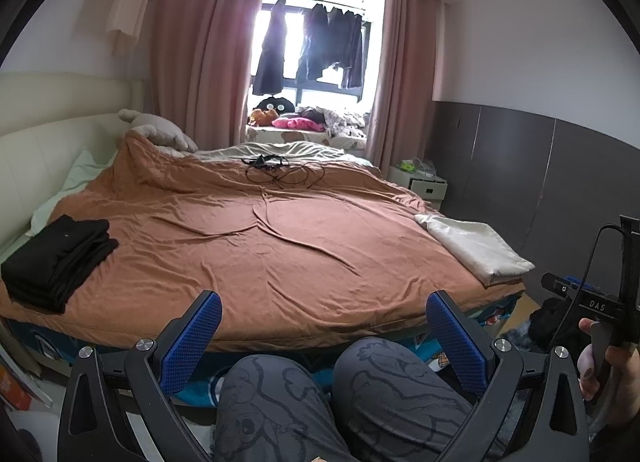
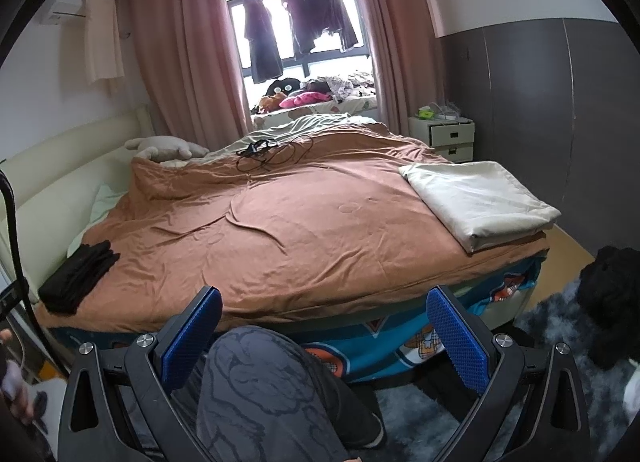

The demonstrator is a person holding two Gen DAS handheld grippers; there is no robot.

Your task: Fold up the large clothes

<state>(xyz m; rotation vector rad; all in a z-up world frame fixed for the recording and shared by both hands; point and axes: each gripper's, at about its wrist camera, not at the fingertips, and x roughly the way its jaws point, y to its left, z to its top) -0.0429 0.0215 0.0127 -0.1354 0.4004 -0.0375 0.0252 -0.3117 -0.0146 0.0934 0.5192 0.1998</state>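
Covering the bed (image 1: 280, 246), rumpled brown quilt (image 2: 280, 229) (curtained room)

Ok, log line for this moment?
left gripper open, empty | right gripper open, empty | black folded clothes on bed's left | white folded cloth right | nothing being folded

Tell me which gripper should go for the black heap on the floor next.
Right, probably. The black heap lies on the rug right of the right gripper, close in its view. From the left gripper it shows only partly, far right, behind the other hand. Both grippers are open and empty.
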